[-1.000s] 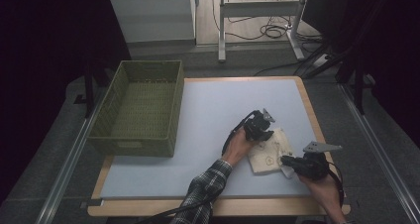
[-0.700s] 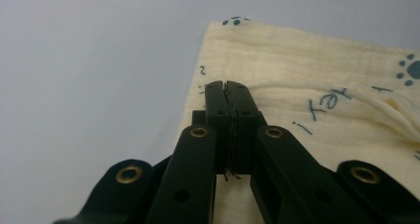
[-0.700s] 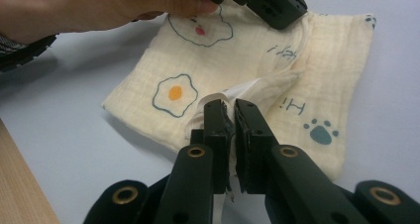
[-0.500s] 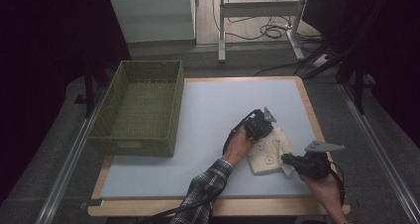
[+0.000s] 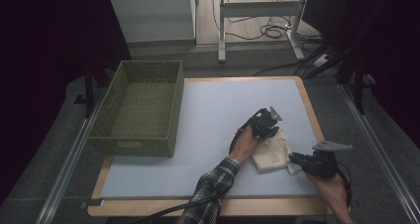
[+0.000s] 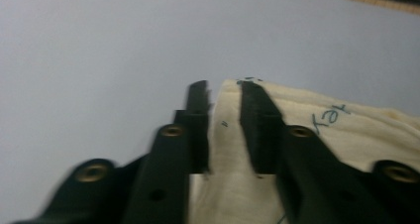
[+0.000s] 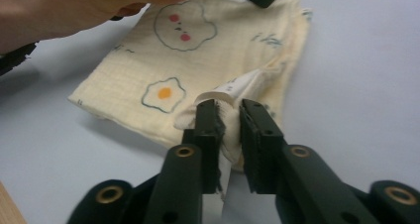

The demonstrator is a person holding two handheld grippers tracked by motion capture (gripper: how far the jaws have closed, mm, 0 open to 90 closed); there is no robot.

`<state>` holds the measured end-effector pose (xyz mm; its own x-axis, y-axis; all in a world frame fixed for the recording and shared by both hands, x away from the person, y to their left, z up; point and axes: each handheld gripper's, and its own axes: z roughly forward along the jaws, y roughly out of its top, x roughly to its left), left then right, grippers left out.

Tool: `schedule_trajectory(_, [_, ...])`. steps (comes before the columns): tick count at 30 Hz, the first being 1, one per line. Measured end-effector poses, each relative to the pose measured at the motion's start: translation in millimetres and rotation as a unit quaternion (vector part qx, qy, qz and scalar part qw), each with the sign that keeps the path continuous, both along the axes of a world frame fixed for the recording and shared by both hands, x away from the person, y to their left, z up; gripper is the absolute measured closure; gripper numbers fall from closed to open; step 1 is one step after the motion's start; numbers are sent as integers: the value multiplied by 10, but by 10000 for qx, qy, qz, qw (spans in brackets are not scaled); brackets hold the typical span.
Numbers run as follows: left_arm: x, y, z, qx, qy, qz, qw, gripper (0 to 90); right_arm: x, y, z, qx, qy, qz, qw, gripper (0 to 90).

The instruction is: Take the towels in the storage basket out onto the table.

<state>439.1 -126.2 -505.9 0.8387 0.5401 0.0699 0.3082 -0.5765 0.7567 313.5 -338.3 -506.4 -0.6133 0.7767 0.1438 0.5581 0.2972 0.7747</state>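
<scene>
Two claws worked one folded cloth (image 5: 271, 152) on the tabletop (image 5: 218, 110). Left claw (image 5: 265, 127), just opening, straddled its far edge without pressing. Right claw (image 7: 229, 120), also opening, had the near corner between its jaws.

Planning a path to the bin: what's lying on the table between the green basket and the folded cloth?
Nothing: the high view shows bare pale mat between the green basket and the folded cloth.

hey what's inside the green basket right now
Nothing shows inside the green basket: its woven floor looks bare. Its near wall hides the strip of floor just behind it. The folded cloth lies outside, on the table.
</scene>
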Motion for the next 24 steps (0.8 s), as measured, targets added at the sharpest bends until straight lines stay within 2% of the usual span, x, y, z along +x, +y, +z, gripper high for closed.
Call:
schedule_trajectory(5, [-35, 201, 112, -128, -21, 169, 9998, 514, -103, -152, 118, -302, -144, -189, 9993, 668])
schedule_trajectory(7, [-64, 316, 158, -202, 22, 222, 9995, 487, -144, -219, 186, -340, -194, -252, 9989, 659])
schedule_trajectory(12, [-143, 536, 203, -74, 57, 208, 9997, 496, -151, -240, 343, -345, -312, -273, 9985, 657])
schedule_trajectory(17, [-199, 701, 142, -73, 188, 255, 9995, 544, 45, -54, 368, -334, -336, -165, 9987, 678])
schedule_trajectory(24, [-245, 862, 57, -152, 229, 404, 9988, 472, 597, 282, 201, -555, -249, -201, 9979, 690])
